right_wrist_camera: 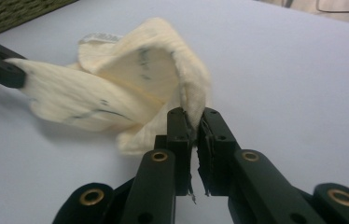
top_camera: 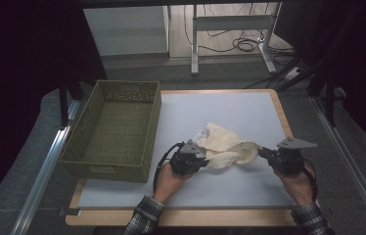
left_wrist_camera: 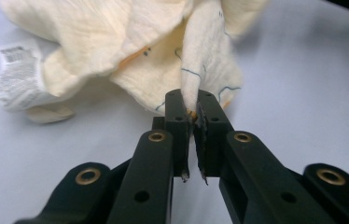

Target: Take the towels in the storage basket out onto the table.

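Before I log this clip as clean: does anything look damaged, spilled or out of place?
Nothing stands out. The cream cloth is crumpled on the table, pinched at opposite ends by the left gripper and right gripper. The green basket sits upright and empty.

The cloth (top_camera: 225,146) is pale cream with thin blue lines and a white label (left_wrist_camera: 19,77) (grey print). An olive-green woven basket (top_camera: 115,129) sits left of frame on the light grey-blue table (top_camera: 249,110).

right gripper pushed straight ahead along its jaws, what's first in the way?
The cream cloth that the right gripper already pinches; beyond it, probably the left gripper holding the cloth's other end.
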A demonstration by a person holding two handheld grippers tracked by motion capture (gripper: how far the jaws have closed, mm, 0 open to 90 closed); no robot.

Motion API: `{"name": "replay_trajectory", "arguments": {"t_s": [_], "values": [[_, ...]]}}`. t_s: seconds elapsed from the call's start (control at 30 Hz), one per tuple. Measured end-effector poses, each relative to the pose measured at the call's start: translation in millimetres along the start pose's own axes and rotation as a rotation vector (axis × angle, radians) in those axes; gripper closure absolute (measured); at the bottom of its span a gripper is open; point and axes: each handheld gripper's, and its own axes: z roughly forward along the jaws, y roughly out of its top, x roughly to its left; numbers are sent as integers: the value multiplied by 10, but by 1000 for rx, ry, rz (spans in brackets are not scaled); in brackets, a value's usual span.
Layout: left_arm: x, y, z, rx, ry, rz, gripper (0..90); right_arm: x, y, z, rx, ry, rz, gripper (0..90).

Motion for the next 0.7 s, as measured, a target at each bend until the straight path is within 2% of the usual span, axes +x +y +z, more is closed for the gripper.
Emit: {"name": "replay_trajectory", "arguments": {"t_s": [0.13, 0.23, 0.43, 0.47, 0.57, 0.63, 0.7], "values": [[-30, 12, -151, -12, 6, -2, 850, -118, -17, -150, -10, -25, 30, 831], [-70, -52, -202, 4, -2, -9, 849, -192, -93, -226, -1, -32, 58, 830], [-147, -300, -160, 48, -54, -46, 814, -287, -437, -179, 77, -23, 127, 827], [-158, -329, -150, 57, -57, -49, 783, -295, -499, -162, 92, -24, 136, 826], [-174, -368, -147, 62, -30, -40, 581, -309, -633, -117, 125, -17, 157, 801], [-149, -358, -154, 60, -26, -59, 444, -314, -657, -123, 129, -9, 159, 739], [-126, -332, -159, 53, 4, -69, 313, -309, -632, -156, 123, -6, 154, 700]]}}
